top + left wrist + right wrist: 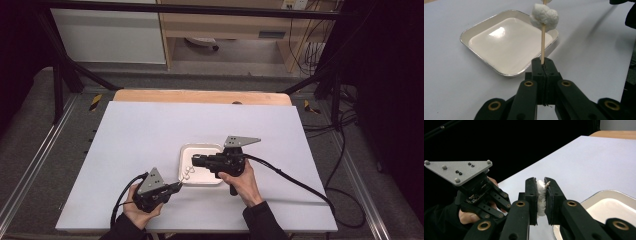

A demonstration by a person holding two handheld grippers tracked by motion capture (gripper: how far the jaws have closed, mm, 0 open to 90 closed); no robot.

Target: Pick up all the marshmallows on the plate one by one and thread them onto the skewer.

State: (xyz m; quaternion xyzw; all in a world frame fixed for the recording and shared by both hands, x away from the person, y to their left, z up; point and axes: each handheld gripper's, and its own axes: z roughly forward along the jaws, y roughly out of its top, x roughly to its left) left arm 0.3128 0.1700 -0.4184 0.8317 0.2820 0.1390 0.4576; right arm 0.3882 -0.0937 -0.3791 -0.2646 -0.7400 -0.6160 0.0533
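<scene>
Work surface: a table (150, 135) under a pale lavender-white cover, its light wooden top (200, 96) showing along the far edge. Surround: black metal frame bars (65, 70) at both sides and across the top, grey carpeted floor (30, 130) with metal rails (35, 155) running beside the table, and yellow-and-black hazard tape (95, 101) at the frame's feet. Beyond: a white panel (107, 37), a light wood shelving unit (225, 30), loose black cables (312, 52) at the right, dark edges either side.
</scene>
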